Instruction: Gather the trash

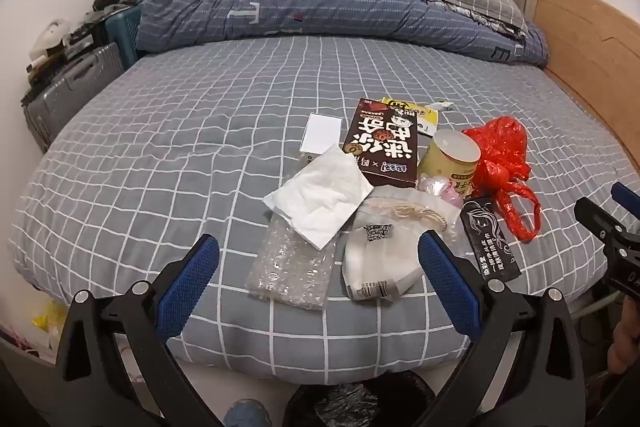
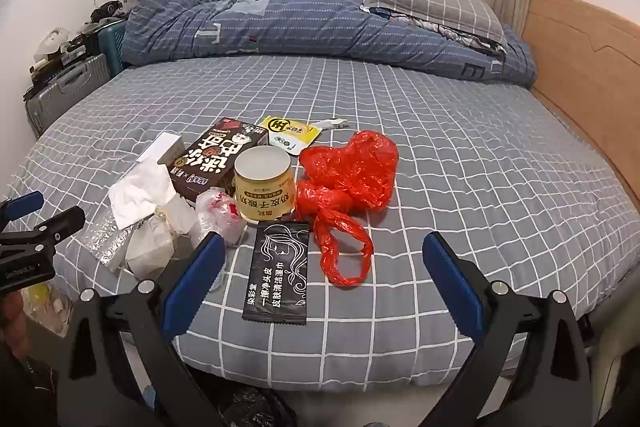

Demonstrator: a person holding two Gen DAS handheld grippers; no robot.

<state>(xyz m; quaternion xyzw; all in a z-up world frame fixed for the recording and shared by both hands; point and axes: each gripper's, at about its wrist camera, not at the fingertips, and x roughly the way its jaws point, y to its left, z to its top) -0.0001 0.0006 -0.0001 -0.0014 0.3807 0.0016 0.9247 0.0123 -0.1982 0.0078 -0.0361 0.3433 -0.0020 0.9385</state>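
Left wrist view: left gripper (image 1: 318, 269) jaws wide, holding nothing. Trash pile on checked bed (image 1: 160, 155), near front edge: white tissue (image 1: 322, 197) on bubble wrap (image 1: 290, 269), brown box (image 1: 382, 147), yellow cup (image 1: 452, 159) open, inside not clear, red bag (image 1: 506, 167) crumpled.

Right wrist view: right gripper (image 2: 324, 261) jaws wide, holding nothing. Black packet (image 2: 278, 273) flat between them, touching cup front. Red bag right of cup.

Left hand-held gripper (image 1: 319, 259) wide open, right hand-held gripper (image 2: 325, 257) likewise, seemingly level
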